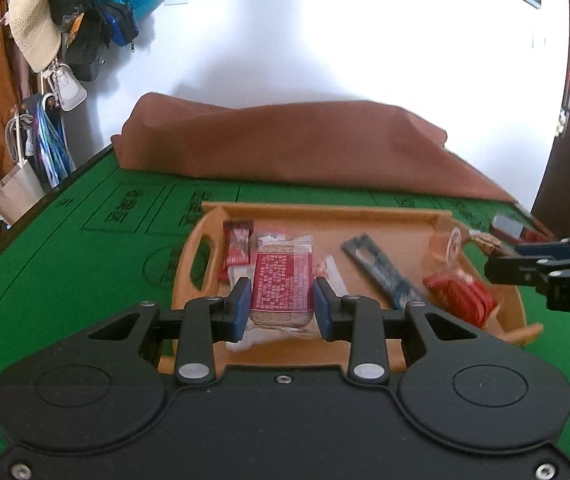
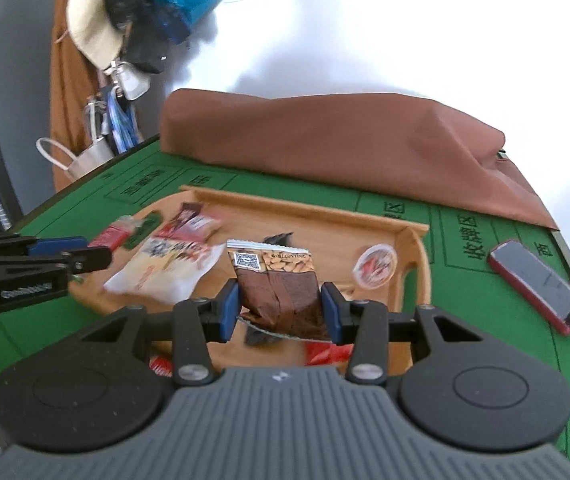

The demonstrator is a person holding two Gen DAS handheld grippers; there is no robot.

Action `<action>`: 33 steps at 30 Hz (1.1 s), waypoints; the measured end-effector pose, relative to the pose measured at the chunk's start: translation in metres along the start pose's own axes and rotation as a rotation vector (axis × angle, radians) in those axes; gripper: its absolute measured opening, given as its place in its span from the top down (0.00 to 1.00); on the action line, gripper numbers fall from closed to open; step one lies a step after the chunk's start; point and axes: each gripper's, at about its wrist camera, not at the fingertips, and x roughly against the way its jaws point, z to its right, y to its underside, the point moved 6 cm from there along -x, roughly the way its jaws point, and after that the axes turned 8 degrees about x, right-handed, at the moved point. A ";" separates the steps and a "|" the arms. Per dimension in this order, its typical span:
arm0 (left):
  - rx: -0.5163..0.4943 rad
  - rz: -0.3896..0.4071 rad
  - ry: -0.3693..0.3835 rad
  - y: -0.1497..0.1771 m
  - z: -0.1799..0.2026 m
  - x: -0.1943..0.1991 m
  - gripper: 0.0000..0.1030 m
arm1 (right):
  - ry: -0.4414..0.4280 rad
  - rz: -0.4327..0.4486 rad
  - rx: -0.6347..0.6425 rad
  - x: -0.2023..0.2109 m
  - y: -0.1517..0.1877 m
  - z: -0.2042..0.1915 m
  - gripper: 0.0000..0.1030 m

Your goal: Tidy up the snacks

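Left gripper [image 1: 281,306]: fingers clamped on a red-labelled clear-wrapped snack bar [image 1: 282,287], held over the near part of the wooden tray [image 1: 325,212]. Right gripper [image 2: 281,307]: fingers clamped on a brown almond packet [image 2: 281,286], above the same tray. Farther in the tray lie a white snack bag [image 2: 169,266] and a small round cup [image 2: 375,266]; beyond, on the green tabletop [image 1: 65,264], a red phone [image 2: 537,286] and a brown cloth [image 1: 285,144].

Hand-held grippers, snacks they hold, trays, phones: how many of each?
Hand-held grippers: 2, left and right
Held snacks: 2, red-labelled snack packet and almond packet
Wooden tray: 1
Red phone: 1
Total: 6
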 end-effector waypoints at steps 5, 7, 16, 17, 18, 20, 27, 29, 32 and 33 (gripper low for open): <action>0.024 -0.021 0.021 -0.028 -0.004 -0.022 0.69 | 0.038 -0.016 -0.004 -0.021 -0.017 0.014 0.54; 0.041 -0.049 0.036 -0.038 -0.005 -0.037 0.69 | 0.040 -0.035 -0.019 -0.034 -0.025 0.020 0.54; 0.078 -0.157 0.032 -0.045 0.011 -0.107 0.69 | 0.028 -0.175 -0.075 -0.109 -0.035 0.032 0.54; 0.077 -0.169 0.033 -0.043 0.014 -0.114 0.69 | 0.029 -0.187 -0.075 -0.116 -0.033 0.032 0.54; 0.079 -0.184 0.032 -0.041 0.017 -0.122 0.69 | 0.032 -0.198 -0.073 -0.122 -0.031 0.032 0.54; 0.083 -0.206 0.026 -0.038 0.022 -0.136 0.69 | 0.037 -0.212 -0.069 -0.131 -0.027 0.032 0.54; 0.063 -0.237 -0.001 -0.029 0.033 -0.168 0.69 | 0.040 -0.237 -0.064 -0.151 -0.019 0.034 0.54; 0.054 -0.242 -0.006 -0.027 0.034 -0.171 0.69 | 0.041 -0.238 -0.058 -0.154 -0.018 0.034 0.54; 0.029 -0.239 -0.017 -0.024 0.036 -0.174 0.69 | 0.033 -0.240 -0.059 -0.157 -0.017 0.034 0.54; 0.026 -0.240 -0.020 -0.023 0.037 -0.176 0.69 | 0.033 -0.240 -0.059 -0.158 -0.017 0.034 0.54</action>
